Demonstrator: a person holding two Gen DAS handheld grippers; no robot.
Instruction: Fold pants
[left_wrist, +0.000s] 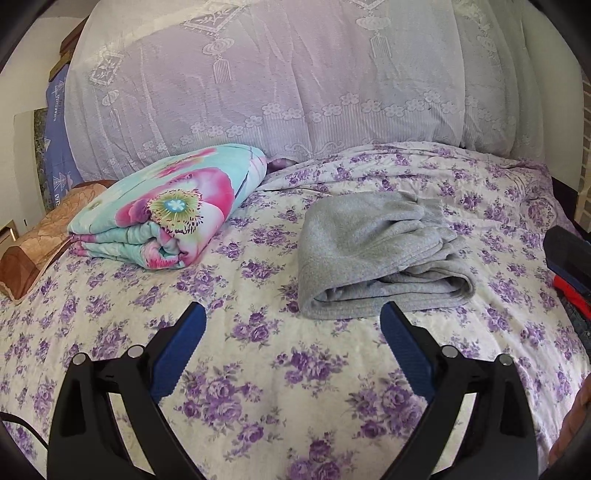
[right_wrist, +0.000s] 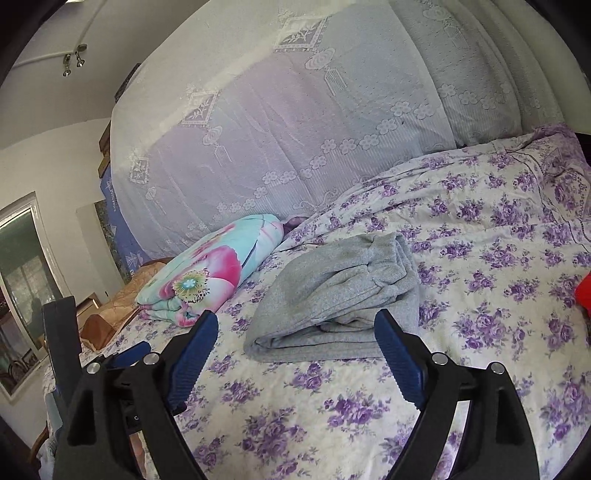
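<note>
The grey pants (left_wrist: 380, 251) are lying in a thick folded bundle on the bed (left_wrist: 258, 369), on the flower-printed spread, a little towards its foot side and well apart from the rolled bright quilt (left_wrist: 166, 206) near the headboard end. Both tools are hanging just short of the bundle, touching nothing. The left gripper (left_wrist: 293, 317) is standing with its blue fingers (left_wrist: 177, 354) spread wide and nothing between them; the right gripper (right_wrist: 295, 325) is showing the same wide gap, its fingers (right_wrist: 192, 354) holding nothing, with the near fold of the pants just beyond the tips.

To my eye the folding looks as good as done, and the step in hand is letting go and drawing clear. Doing that well means keeping the fingers wide so no pad is catching a loose layer, and lifting away straight, not dragging across the top. The near edge is looking neat, but the far side, where the waistband is bunching, is sitting uneven; a light press there would be squaring it, if anything more is wanted.

Counting: one pair of pants, one rolled quilt, two grippers, four blue fingers, one lace-covered heap (left_wrist: 295, 81) behind, and one brown pillow (left_wrist: 40, 240) at the left edge.
</note>
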